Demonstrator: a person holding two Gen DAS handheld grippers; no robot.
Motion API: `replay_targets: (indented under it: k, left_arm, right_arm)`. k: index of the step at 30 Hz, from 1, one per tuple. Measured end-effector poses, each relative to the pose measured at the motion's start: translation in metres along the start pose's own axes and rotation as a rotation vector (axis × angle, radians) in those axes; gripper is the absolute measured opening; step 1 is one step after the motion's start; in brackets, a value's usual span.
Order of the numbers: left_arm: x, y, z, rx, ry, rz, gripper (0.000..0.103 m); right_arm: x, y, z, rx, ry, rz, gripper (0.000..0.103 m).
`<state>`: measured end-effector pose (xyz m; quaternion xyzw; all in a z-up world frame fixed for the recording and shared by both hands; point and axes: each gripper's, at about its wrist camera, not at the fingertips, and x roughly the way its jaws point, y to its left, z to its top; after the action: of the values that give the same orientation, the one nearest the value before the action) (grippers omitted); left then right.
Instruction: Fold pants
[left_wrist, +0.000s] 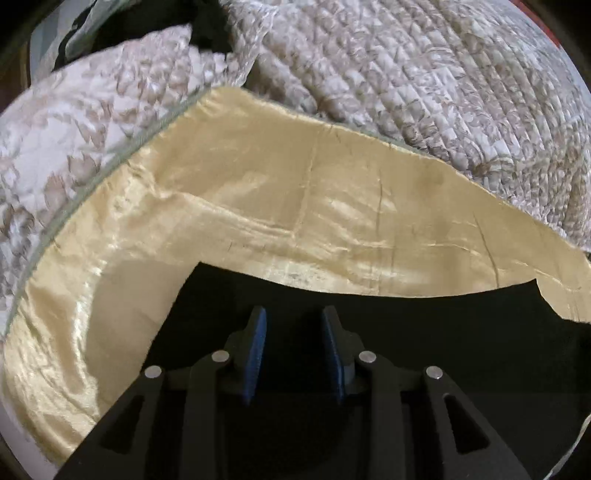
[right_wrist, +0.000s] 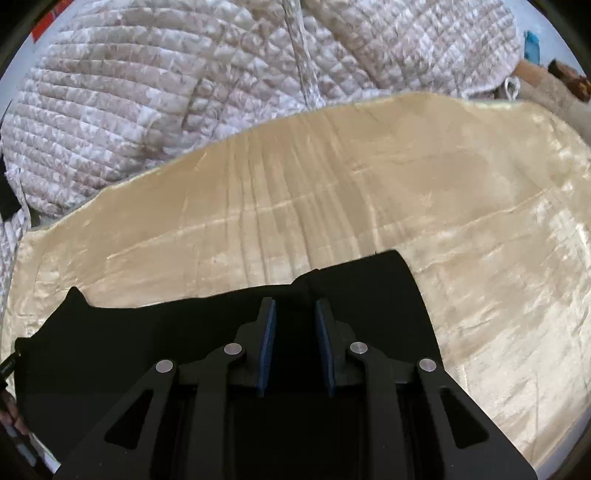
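Black pants (left_wrist: 443, 350) lie spread on a shiny cream sheet (left_wrist: 258, 203), their far edge running across the left wrist view. My left gripper (left_wrist: 293, 314) hovers over them near their left corner. Its blue pads (left_wrist: 258, 343) stand apart and open, with no cloth pinched. In the right wrist view the pants (right_wrist: 147, 332) end in a square corner at the right. My right gripper (right_wrist: 295, 306) is at their far edge. Its pads are a narrow gap apart. Black cloth fills that gap, and the edge rises in a small peak at the tips.
A rumpled quilt with a pale floral print (left_wrist: 406, 74) is heaped beyond the cream sheet (right_wrist: 369, 184) and curls round its left side (left_wrist: 74, 129). The same quilt (right_wrist: 147, 92) fills the top of the right wrist view. Bare sheet stretches right of the pants.
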<state>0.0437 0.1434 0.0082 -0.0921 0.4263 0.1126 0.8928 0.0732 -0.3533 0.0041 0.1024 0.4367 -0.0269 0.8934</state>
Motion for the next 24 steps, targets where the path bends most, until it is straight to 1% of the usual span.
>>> replay_targets:
  k: [2,4,6,9,11,13,16,20,24]
  left_arm:
    - [-0.003,0.0,-0.002,-0.013,-0.004,-0.004,0.034]
    - [-0.005,0.001,-0.003,-0.022,-0.009,-0.006,0.034]
    - [-0.011,-0.003,-0.008,-0.012,-0.018,0.003,0.034]
    - [-0.018,-0.015,-0.01,0.025,-0.04,-0.015,0.035]
    - [-0.026,-0.024,-0.013,0.058,-0.063,-0.025,0.037]
    - [-0.032,-0.031,-0.016,0.081,-0.078,-0.035,0.038]
    - [-0.04,-0.04,-0.024,0.108,-0.082,-0.058,0.04]
    - [-0.048,-0.048,-0.038,0.132,-0.078,-0.081,0.041]
    - [-0.053,-0.048,-0.057,0.134,-0.06,-0.095,0.043]
  right_arm:
    - [-0.011,0.004,0.0,0.0,-0.048,0.006,0.023]
    - [-0.019,0.007,0.0,0.011,-0.068,0.021,0.033]
    - [-0.019,0.009,-0.002,0.01,-0.07,0.006,0.04]
    - [-0.016,0.009,-0.002,-0.001,-0.07,-0.047,0.04]
    - [-0.019,0.008,-0.002,0.001,-0.071,-0.056,0.04]
    - [-0.023,0.009,-0.004,0.005,-0.073,-0.035,0.04]
    - [-0.035,0.023,-0.013,-0.033,-0.091,0.004,0.04]
    - [-0.05,0.051,-0.036,-0.104,-0.105,0.074,0.04]
    - [-0.061,0.075,-0.065,-0.156,-0.115,0.123,0.04]
